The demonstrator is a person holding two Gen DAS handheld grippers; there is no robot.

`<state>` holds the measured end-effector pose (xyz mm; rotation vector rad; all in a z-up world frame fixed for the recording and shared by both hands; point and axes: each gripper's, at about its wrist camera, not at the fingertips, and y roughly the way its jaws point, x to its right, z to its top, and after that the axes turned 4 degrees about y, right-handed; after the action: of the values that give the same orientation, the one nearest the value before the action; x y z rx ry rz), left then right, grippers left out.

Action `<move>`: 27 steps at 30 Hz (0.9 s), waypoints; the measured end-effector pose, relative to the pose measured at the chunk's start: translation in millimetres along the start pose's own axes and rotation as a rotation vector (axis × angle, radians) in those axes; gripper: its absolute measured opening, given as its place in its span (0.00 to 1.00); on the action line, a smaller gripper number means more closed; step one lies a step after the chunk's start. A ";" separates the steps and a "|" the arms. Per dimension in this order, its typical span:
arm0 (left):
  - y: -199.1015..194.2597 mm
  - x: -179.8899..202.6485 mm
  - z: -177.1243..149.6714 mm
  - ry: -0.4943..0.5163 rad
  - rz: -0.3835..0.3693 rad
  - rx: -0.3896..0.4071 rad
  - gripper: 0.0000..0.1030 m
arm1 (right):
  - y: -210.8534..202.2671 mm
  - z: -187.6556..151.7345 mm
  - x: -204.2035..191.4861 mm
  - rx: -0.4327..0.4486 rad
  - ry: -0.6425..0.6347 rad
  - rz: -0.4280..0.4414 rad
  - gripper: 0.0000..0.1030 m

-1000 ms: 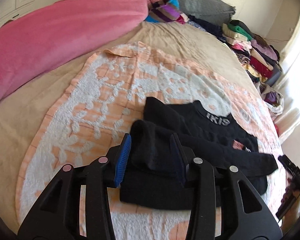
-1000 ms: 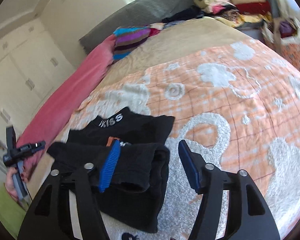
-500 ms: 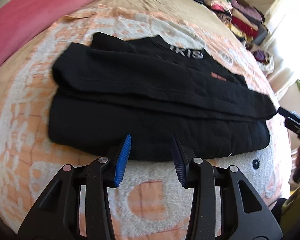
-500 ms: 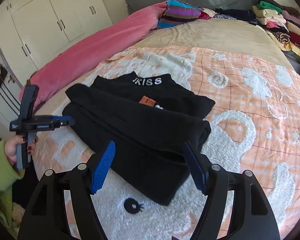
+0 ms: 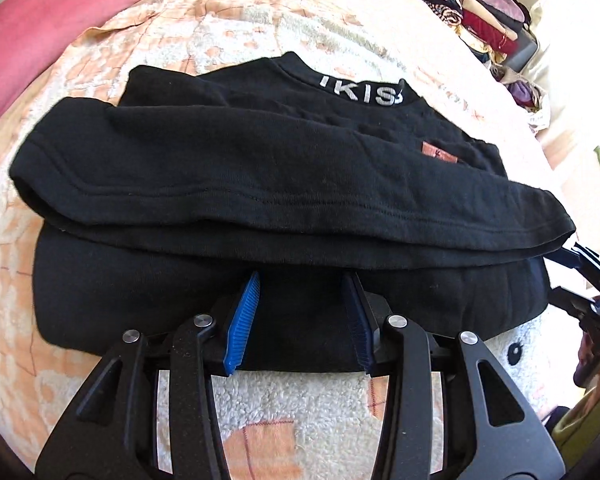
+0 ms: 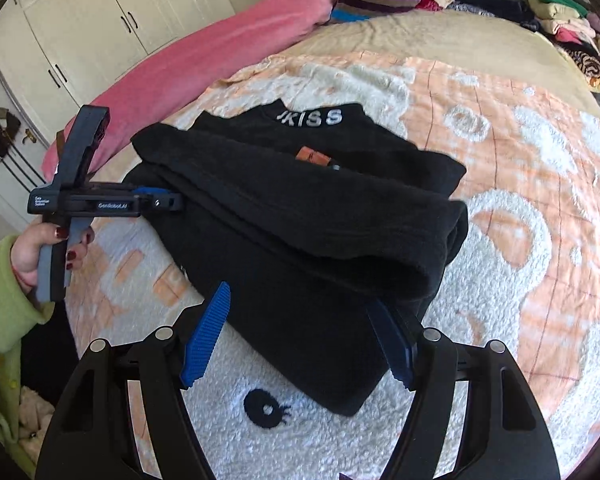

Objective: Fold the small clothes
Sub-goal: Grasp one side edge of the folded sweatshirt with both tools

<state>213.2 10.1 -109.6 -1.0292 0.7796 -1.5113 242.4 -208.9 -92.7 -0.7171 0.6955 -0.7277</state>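
black sweatshirt (image 5: 260, 184) lies partly folded on orange-white blanket (image 5: 300, 412), directly ahead of both tongs. left gripper (image 5: 302, 320) released, pads straddling its near hem. right gripper (image 6: 300, 336) released wide over its corner.

Black sweatshirt (image 5: 284, 184), partly folded, sleeves across the body, white-lettered collar toward twelve o'clock, lying flat.

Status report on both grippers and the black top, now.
Left gripper open, low over black top's near hem. Right gripper open, astride its corner. Top part-folded on orange blanket. Nothing in the way.
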 end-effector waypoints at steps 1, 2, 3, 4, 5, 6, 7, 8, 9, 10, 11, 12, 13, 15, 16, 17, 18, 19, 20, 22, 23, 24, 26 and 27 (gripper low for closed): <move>-3.5 0.0 -0.8 -0.003 -0.001 0.005 0.33 | -1.1 1.9 -0.3 0.017 0.001 -0.007 0.67; -8.8 0.3 -2.1 -0.004 -0.002 0.020 0.35 | -1.5 3.8 -0.4 0.034 0.002 -0.006 0.67; -14.7 1.1 -3.5 0.000 -0.006 0.042 0.37 | -0.5 6.9 0.7 0.046 0.003 -0.005 0.67; -17.2 2.2 -3.1 0.005 -0.010 0.051 0.39 | 0.8 10.5 1.4 0.059 0.007 0.003 0.67; -17.3 2.7 -2.5 0.008 -0.016 0.051 0.41 | 1.7 14.7 3.3 0.068 0.008 0.001 0.67; -13.8 3.6 -0.4 0.014 -0.029 0.042 0.41 | 1.9 17.7 5.1 0.084 0.014 0.005 0.67; -10.8 3.8 1.6 0.016 -0.033 0.037 0.42 | 2.0 21.1 7.9 0.104 0.022 0.009 0.67; -6.8 3.8 4.0 0.018 -0.037 0.028 0.43 | 2.0 23.7 10.7 0.118 0.028 -0.002 0.68; -2.7 3.2 7.1 0.016 -0.049 0.023 0.43 | 1.7 25.8 13.6 0.128 0.035 -0.019 0.71; -0.4 2.2 9.9 0.012 -0.069 0.024 0.47 | 2.4 28.2 17.1 0.140 0.041 -0.039 0.72; 1.7 0.9 12.8 0.003 -0.087 0.024 0.47 | 3.4 30.5 20.0 0.148 0.047 -0.050 0.72; 2.4 -1.1 17.7 -0.012 -0.103 0.032 0.47 | 4.3 32.4 23.1 0.154 0.057 -0.060 0.72; 2.8 -2.5 22.9 -0.022 -0.117 0.041 0.47 | 4.9 34.3 27.3 0.165 0.074 -0.068 0.72; 3.4 -5.8 34.8 -0.045 -0.139 0.063 0.47 | 5.6 36.5 34.0 0.184 0.109 -0.063 0.73; 3.5 -7.1 40.7 -0.054 -0.146 0.075 0.47 | 5.5 37.4 36.8 0.190 0.122 -0.071 0.75; 4.0 -9.6 49.6 -0.064 -0.142 0.090 0.47 | 5.0 38.0 38.1 0.198 0.123 -0.091 0.79; 4.4 -11.4 56.1 -0.071 -0.137 0.103 0.47 | 3.8 37.7 38.5 0.206 0.120 -0.107 0.80; 4.3 -13.6 62.8 -0.078 -0.138 0.118 0.47 | 3.1 37.8 38.6 0.214 0.115 -0.128 0.80; 4.3 -16.9 69.5 -0.088 -0.137 0.134 0.47 | 2.7 37.8 39.2 0.222 0.116 -0.142 0.80; 3.6 -25.9 83.1 -0.115 -0.125 0.163 0.48 | 1.0 37.5 43.4 0.241 0.137 -0.160 0.80; 2.8 -29.9 87.6 -0.127 -0.117 0.174 0.48 | 0.8 37.3 45.6 0.245 0.148 -0.164 0.80; 0.3 -34.6 90.7 -0.142 -0.108 0.184 0.48 | 0.0 37.0 48.1 0.249 0.159 -0.170 0.80; -10.1 -39.9 91.8 -0.148 -0.098 0.219 0.48 | 0.8 36.7 51.4 0.249 0.170 -0.185 0.80; -19.1 -41.9 89.3 -0.137 -0.088 0.247 0.49 | 1.2 35.3 52.3 0.245 0.172 -0.193 0.80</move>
<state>288.0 59.7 -64.4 -0.9791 0.4440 -1.5494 298.7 -237.3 -89.6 -0.5044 0.6846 -1.0413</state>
